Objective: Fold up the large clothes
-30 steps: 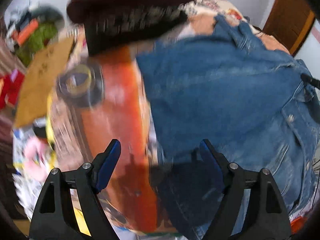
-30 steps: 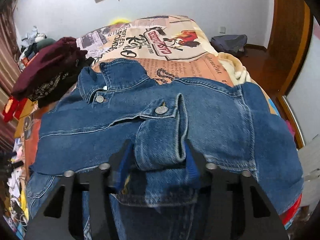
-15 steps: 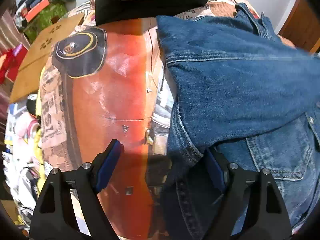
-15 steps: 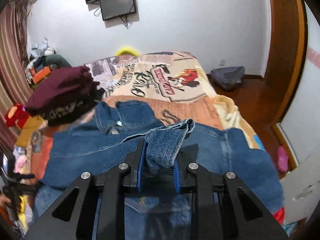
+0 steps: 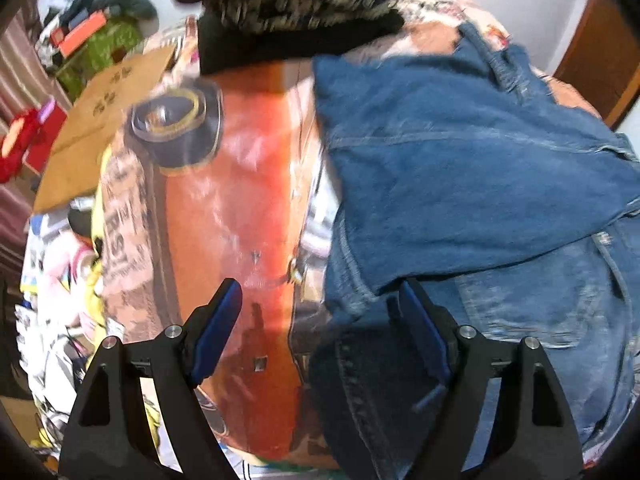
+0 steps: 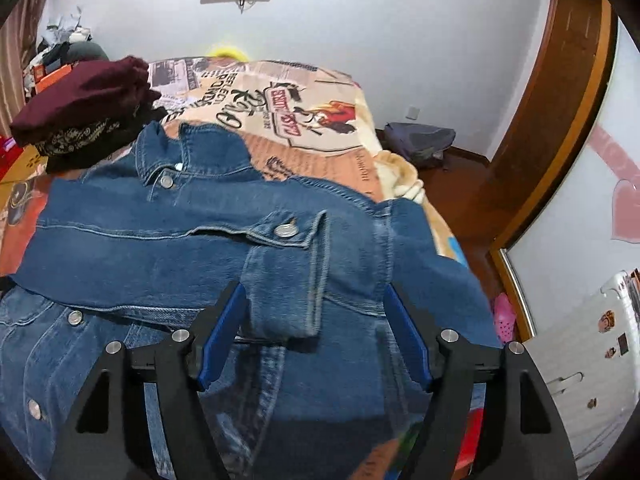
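A blue denim jacket (image 6: 224, 240) lies spread on the printed bedspread (image 6: 288, 120), collar toward the far end. One sleeve is folded across its front, and the buttoned cuff (image 6: 296, 272) rests between the open jaws of my right gripper (image 6: 316, 336), which holds nothing. In the left wrist view the jacket (image 5: 460, 184) fills the right half. My left gripper (image 5: 320, 332) is open and empty over the jacket's left side edge and the orange bedspread (image 5: 240, 208).
A pile of folded dark clothes with a maroon garment on top (image 6: 84, 108) sits at the bed's far left, beside the collar. A cardboard sheet (image 5: 100, 120) and clutter lie left of the bed. A wooden door frame (image 6: 560, 120) and a bag (image 6: 420, 144) are on the right.
My right gripper has opened and let go of the sleeve cuff, which now lies flat across the jacket. My left gripper stays open and has shifted slightly over the jacket's left edge.
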### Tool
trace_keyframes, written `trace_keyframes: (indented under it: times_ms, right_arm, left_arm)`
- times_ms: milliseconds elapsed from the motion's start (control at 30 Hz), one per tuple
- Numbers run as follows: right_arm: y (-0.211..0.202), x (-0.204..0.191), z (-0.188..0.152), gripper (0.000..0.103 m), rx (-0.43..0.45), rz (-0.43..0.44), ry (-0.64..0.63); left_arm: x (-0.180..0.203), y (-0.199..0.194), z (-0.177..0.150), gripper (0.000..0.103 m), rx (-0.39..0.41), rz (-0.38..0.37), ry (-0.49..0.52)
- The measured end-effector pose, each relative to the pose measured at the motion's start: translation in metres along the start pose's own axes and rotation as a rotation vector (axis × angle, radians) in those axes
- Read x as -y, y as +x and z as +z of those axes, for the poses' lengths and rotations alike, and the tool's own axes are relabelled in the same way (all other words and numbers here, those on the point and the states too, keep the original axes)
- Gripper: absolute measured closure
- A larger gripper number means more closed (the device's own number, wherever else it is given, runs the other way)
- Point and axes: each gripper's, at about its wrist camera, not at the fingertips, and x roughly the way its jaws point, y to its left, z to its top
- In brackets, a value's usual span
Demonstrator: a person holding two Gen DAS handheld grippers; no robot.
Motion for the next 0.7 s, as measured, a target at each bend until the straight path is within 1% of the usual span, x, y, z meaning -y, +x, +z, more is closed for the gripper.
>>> trace_keyframes:
  times_ms: [100, 167, 300, 400, 467, 533, 600, 700]
  right_arm:
    - [-0.011, 0.014, 0.002, 0.035, 0.003, 0.019, 0.033]
    - [-0.02, 0.025, 0.003, 0.035, 0.017, 0.023, 0.064]
    - [-0.036, 0.052, 0.005, 0.035, 0.048, 0.03, 0.156]
    - [-0.047, 0.074, 0.002, 0.035, 0.08, 0.037, 0.236]
    - [-0.051, 0.088, -0.001, 0.034, 0.097, 0.039, 0.293]
    - [-0.052, 0.107, -0.007, 0.023, 0.096, 0.034, 0.367]
    - [-0.051, 0.12, -0.014, 0.021, 0.092, 0.029, 0.415]
    - [-0.041, 0.142, -0.03, 0.021, 0.057, 0.026, 0.492]
  left_arm:
    - [0.009, -0.026, 0.01, 0.023, 0.064, -0.009, 0.016]
    - [0.017, -0.045, 0.019, 0.023, 0.127, -0.018, 0.023]
    - [0.032, -0.073, 0.042, 0.023, 0.233, -0.029, 0.04]
    - [0.051, -0.09, 0.055, 0.023, 0.293, -0.071, 0.035]
    - [0.066, -0.096, 0.063, 0.022, 0.322, -0.106, 0.027]
    - [0.081, -0.097, 0.072, 0.022, 0.336, -0.134, 0.032]
    - [0.096, -0.095, 0.079, 0.022, 0.339, -0.151, 0.048]
    - [0.118, -0.089, 0.085, 0.022, 0.331, -0.169, 0.063]
